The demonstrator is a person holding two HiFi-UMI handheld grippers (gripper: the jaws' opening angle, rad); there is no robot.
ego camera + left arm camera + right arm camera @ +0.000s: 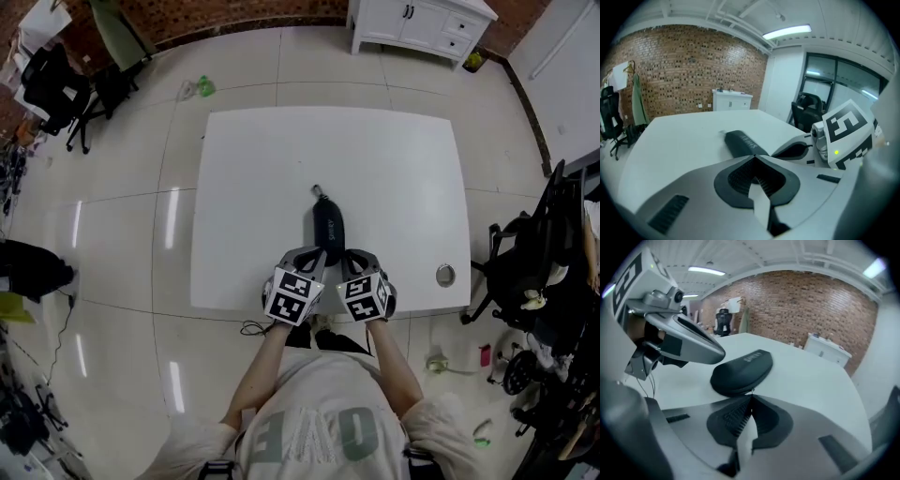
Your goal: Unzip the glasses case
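Note:
A black zipped glasses case (pixel 328 225) lies lengthwise on the white table (pixel 253 187), with a small tab at its far end (pixel 317 191). My left gripper (pixel 313 255) sits at the case's near left side with its jaws closed together and nothing between them. In the left gripper view the case (pixel 740 142) lies just past that gripper's (pixel 753 157) tips. My right gripper (pixel 353 257) is at the case's near right side, shut. In the right gripper view the case (pixel 740 369) has its near end right at the gripper's (pixel 751 395) tips; a tiny metal bit shows there, and whether it is clamped is unclear.
A small round silver object (pixel 445 275) lies near the table's front right corner. A white cabinet (pixel 422 23) stands at the back. Black chairs are to the right (pixel 525 272) and back left (pixel 56 84). The table's front edge runs just under the grippers.

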